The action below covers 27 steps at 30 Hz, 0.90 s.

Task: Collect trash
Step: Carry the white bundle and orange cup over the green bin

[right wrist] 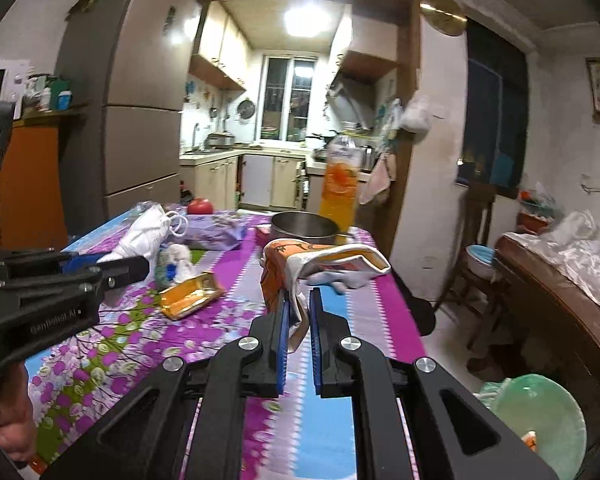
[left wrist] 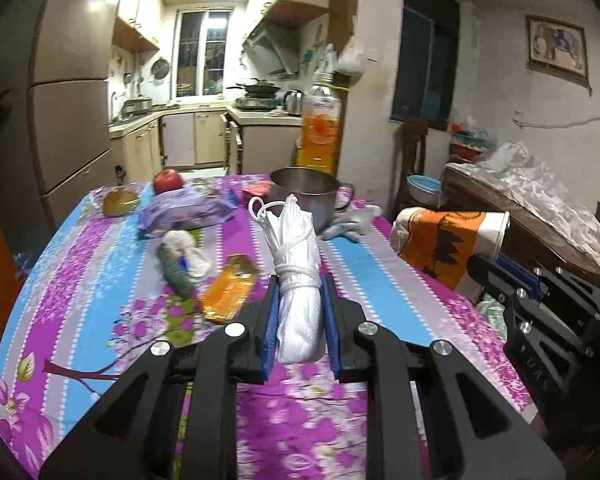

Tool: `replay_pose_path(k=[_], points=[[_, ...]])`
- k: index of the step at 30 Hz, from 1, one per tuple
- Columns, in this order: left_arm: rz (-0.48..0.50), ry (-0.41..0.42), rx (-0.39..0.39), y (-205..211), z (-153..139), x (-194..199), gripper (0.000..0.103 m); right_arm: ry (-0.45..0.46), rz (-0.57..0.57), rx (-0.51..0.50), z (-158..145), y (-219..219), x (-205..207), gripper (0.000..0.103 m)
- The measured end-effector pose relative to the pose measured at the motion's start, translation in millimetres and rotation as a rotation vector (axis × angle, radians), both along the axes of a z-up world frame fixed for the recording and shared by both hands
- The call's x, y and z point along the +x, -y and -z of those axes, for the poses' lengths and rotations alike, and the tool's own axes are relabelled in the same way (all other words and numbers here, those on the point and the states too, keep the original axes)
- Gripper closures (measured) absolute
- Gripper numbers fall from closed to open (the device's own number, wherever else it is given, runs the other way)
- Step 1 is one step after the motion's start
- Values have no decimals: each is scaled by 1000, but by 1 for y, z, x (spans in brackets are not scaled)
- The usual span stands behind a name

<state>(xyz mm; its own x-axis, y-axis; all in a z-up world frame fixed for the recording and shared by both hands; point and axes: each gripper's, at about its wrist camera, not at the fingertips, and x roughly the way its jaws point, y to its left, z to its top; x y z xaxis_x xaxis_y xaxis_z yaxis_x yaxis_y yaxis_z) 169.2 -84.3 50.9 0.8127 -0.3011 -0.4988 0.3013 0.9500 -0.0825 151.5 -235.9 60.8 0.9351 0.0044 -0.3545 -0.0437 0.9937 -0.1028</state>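
My left gripper (left wrist: pixel 301 286) is shut on a white rolled-up bag bundle (left wrist: pixel 298 248) tied with string, held above the flowered tablecloth (left wrist: pixel 380 268). In the right wrist view that bundle (right wrist: pixel 144 232) sticks out of the left gripper (right wrist: pixel 134 266) at the left. My right gripper (right wrist: pixel 299 296) is shut on the rim of a crumpled orange and white paper cup (right wrist: pixel 328 258). From the left wrist the cup (left wrist: pixel 448 240) shows at the right, with the right gripper (left wrist: pixel 490 266) behind it. On the cloth lie a gold-orange wrapper (left wrist: pixel 230 288) and a tissue wad with a green wrapper (left wrist: pixel 180 258).
Further back stand a purple wipes pack (left wrist: pixel 188 210), a red apple (left wrist: pixel 167 180), a steel pot (left wrist: pixel 304 190), a juice bottle (left wrist: pixel 320 128) and a pale cloth (left wrist: pixel 352 220). A green round container (right wrist: pixel 540 420) sits on the floor at right, beside a plastic-covered cabinet (right wrist: pixel 560 280).
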Motion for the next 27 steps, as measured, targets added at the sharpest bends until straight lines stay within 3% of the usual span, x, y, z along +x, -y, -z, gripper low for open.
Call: replay_pose_path(k=[19,27], points=[[253,10,8,153,-8,-26,84,11,235,-11,-20,144,-67,93],[382,-5,22,229,-8,-42,84,-30,356,-26,-20,216,-99,93]])
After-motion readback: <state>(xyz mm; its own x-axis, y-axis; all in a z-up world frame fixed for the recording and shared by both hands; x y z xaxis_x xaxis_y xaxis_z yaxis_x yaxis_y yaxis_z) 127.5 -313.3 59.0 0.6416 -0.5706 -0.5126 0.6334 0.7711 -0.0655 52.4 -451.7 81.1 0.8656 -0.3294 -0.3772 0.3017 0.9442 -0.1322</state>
